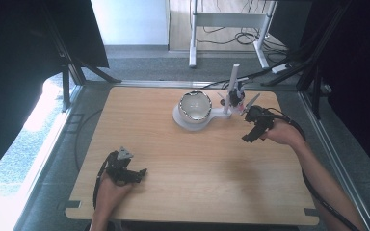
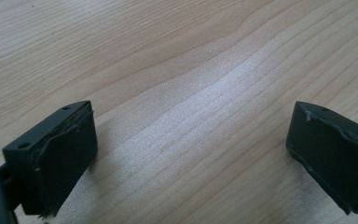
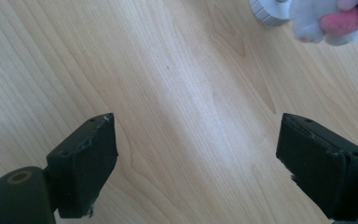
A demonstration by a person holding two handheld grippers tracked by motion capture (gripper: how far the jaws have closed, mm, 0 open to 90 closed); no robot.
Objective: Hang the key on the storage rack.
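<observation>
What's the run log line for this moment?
left gripper: open, on table | right gripper: open, empty, near stand | bowl: untouched

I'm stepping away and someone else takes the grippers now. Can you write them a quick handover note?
Left gripper: open, nothing between the jaws, near the table's near left corner.
Right gripper: open, holding nothing, just right of the white stand.
Bowl sits on the stand's round base; a post rises beside it, with a pink and white item at its foot.
Done: nothing gripped yet.
Left: probably reach the stand with the right gripper.
</observation>
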